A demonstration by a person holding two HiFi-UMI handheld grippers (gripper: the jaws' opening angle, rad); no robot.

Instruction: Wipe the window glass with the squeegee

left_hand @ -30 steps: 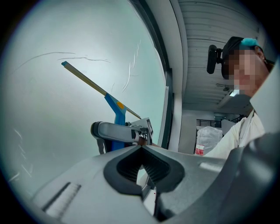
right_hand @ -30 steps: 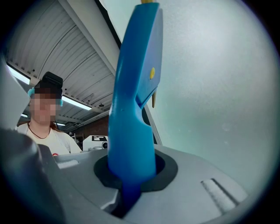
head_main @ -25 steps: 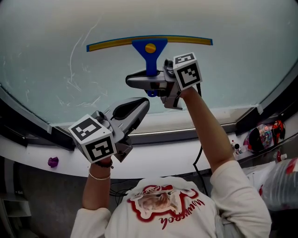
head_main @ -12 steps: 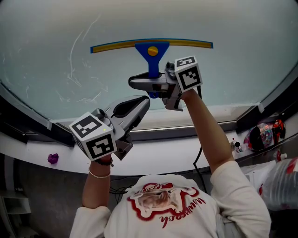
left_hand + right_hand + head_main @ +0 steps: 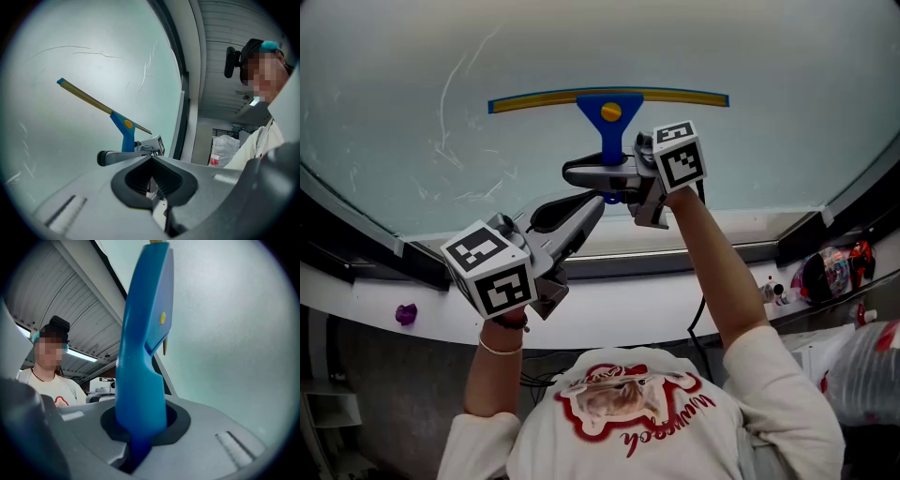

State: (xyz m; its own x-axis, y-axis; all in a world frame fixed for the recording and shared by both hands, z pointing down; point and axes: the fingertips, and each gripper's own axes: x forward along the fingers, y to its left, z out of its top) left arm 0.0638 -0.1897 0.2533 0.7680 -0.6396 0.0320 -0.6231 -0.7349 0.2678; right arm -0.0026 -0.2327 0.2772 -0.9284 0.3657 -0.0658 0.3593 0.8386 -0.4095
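Right gripper (image 5: 605, 176) clamps the blue squeegee (image 5: 607, 108) by its handle, blade against the window glass (image 5: 769, 56) ahead of its jaws; left gripper (image 5: 584, 208), jaws together and empty, hovers just beneath, near the dark window frame (image 5: 703, 258).

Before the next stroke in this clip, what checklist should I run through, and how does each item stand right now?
1. Grip on the squeegee: the right gripper has its fingers shut on the blue handle. Ok.
2. Blade on the window glass: it lies roughly level across the pane. Whether it touches along its whole length: cannot tell.
3. Left gripper out of the way: its fingers are together with nothing between them, and it sits lower than the blade, off the squeegee. Ok.
4. Glass clean: streaks show on the pane, left of and below the blade's left end. Not ok.
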